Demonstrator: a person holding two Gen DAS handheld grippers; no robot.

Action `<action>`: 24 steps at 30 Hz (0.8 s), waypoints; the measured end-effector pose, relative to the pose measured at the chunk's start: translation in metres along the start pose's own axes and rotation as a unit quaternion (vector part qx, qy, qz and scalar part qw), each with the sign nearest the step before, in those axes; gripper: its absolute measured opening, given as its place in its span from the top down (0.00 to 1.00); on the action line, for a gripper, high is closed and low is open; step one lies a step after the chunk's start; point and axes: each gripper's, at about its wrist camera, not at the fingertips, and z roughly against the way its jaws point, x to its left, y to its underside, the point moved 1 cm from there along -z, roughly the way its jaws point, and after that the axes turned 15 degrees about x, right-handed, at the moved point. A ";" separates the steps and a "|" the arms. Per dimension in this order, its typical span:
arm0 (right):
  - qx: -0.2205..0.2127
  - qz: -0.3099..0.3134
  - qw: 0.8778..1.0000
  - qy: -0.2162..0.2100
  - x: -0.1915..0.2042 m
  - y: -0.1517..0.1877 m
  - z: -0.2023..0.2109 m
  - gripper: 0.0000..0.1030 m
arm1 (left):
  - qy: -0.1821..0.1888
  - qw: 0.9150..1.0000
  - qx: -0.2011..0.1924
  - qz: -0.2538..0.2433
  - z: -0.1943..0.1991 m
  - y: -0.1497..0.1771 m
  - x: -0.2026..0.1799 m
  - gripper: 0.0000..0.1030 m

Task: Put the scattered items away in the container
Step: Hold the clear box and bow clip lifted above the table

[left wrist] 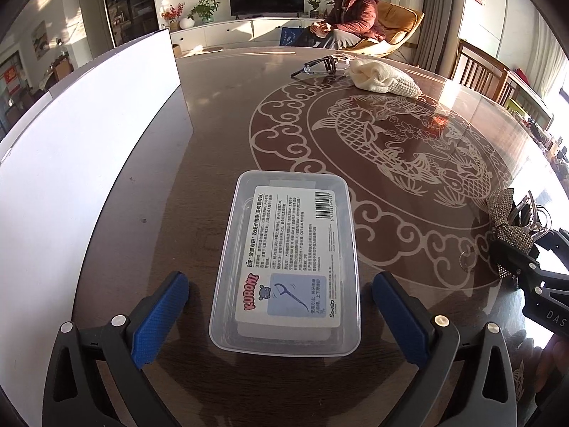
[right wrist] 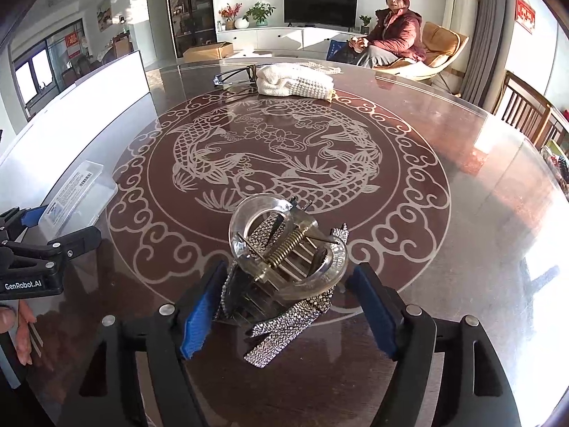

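Note:
A clear plastic box (left wrist: 286, 267) with a white printed floss-pick label lies on the dark table between the fingers of my open left gripper (left wrist: 281, 311), touched by neither finger. It also shows in the right wrist view (right wrist: 76, 197). A clear hair claw clip with a rhinestone bow (right wrist: 284, 270) lies between the fingers of my open right gripper (right wrist: 290, 311); the left finger is close to the bow. The clip also shows in the left wrist view (left wrist: 515, 224) at the right edge, with the right gripper (left wrist: 526, 267) around it.
A white knitted cloth (right wrist: 295, 80) and dark-framed glasses (right wrist: 234, 74) lie at the table's far side. A white board (left wrist: 89, 135) stands along the left. A person sits in a chair (right wrist: 441, 49) beyond the table. Wooden chairs (right wrist: 526, 110) stand at the right.

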 end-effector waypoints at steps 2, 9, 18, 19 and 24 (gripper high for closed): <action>0.000 0.000 1.000 0.000 0.000 0.000 0.000 0.28 | 0.000 1.000 0.000 0.000 0.000 0.000 0.000 0.00; 0.000 0.000 1.000 0.000 0.000 0.000 0.000 0.28 | 0.001 1.000 0.003 -0.002 0.000 -0.001 0.000 0.00; 0.000 0.000 1.000 0.000 0.000 0.000 0.000 0.27 | -0.007 1.000 0.011 0.024 -0.001 0.001 -0.001 0.00; 0.000 0.000 1.000 0.000 0.000 0.000 0.000 0.27 | -0.007 1.000 0.010 0.024 -0.001 0.001 -0.001 0.00; 0.000 0.000 1.000 0.000 0.000 0.000 0.000 0.27 | -0.007 1.000 0.009 0.023 0.000 0.001 -0.001 0.00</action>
